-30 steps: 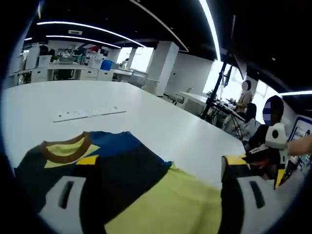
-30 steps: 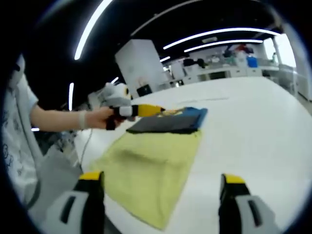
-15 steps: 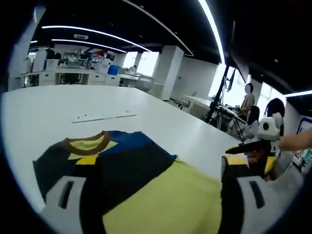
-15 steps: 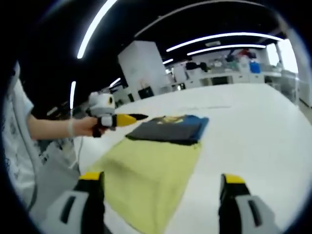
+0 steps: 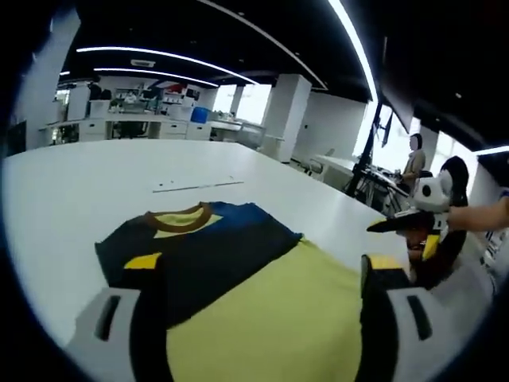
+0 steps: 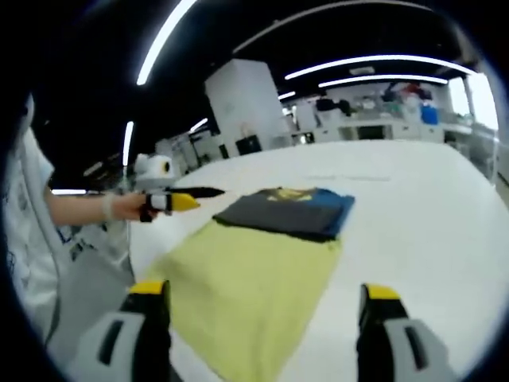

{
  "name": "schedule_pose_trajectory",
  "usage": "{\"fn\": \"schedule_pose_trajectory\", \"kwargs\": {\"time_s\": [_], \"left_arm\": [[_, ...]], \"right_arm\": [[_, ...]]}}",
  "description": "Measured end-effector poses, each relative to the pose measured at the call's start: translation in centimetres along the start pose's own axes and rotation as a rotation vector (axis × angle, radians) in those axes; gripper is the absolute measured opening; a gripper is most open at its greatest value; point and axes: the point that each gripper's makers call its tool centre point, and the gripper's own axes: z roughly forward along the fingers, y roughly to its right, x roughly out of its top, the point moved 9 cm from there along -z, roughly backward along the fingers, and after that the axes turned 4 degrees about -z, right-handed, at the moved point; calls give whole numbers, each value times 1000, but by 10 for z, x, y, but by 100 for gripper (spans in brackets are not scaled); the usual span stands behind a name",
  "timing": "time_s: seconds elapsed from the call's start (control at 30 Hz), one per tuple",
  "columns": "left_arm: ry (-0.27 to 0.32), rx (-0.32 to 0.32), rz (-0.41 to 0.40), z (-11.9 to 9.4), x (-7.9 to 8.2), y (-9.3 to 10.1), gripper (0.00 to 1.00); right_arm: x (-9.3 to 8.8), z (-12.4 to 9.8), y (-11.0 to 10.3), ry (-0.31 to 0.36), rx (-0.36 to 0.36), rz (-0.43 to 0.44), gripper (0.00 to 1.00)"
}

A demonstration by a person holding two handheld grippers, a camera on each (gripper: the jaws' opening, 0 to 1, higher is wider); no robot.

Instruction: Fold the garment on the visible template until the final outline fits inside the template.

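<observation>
Left gripper view — one garment (image 5: pixel 238 294) on table (image 5: pixel 71 183), two grippers' fingers (image 5: pixel 382 274) both released, empty.

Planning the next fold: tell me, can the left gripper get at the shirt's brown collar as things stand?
Probably yes. The left gripper hangs open above the garment, and the brown collar lies flat ahead on the white table, with nothing between. The right gripper is off to the side.
</observation>
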Motion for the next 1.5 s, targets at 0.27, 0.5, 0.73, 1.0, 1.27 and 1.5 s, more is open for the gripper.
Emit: {"fn": "schedule_pose_trajectory", "kwargs": {"time_s": [0.27, 0.5, 0.73, 1.0, 1.27, 1.5], "left_arm": [[-7, 29, 16, -31, -12, 0, 99], [-29, 50, 34, -62, -23, 1, 99], [-33, 93, 28, -89, -30, -4, 99], [-97, 57, 67, -101, -39, 6, 99], [-154, 56, 65, -114, -53, 9, 98], [-233, 70, 40, -132, -71, 4, 92]], "right_arm": [[7, 7, -3, -28, 2, -66, 93], [8, 10, -6, -25, 9, -69, 97], [4, 9, -11, -35, 17, -75, 98], [1, -1, -8, -37, 4, -84, 97], [-13, -11, -4, -72, -14, -86, 96], [-32, -19, -2, -106, -29, -57, 95]]}}
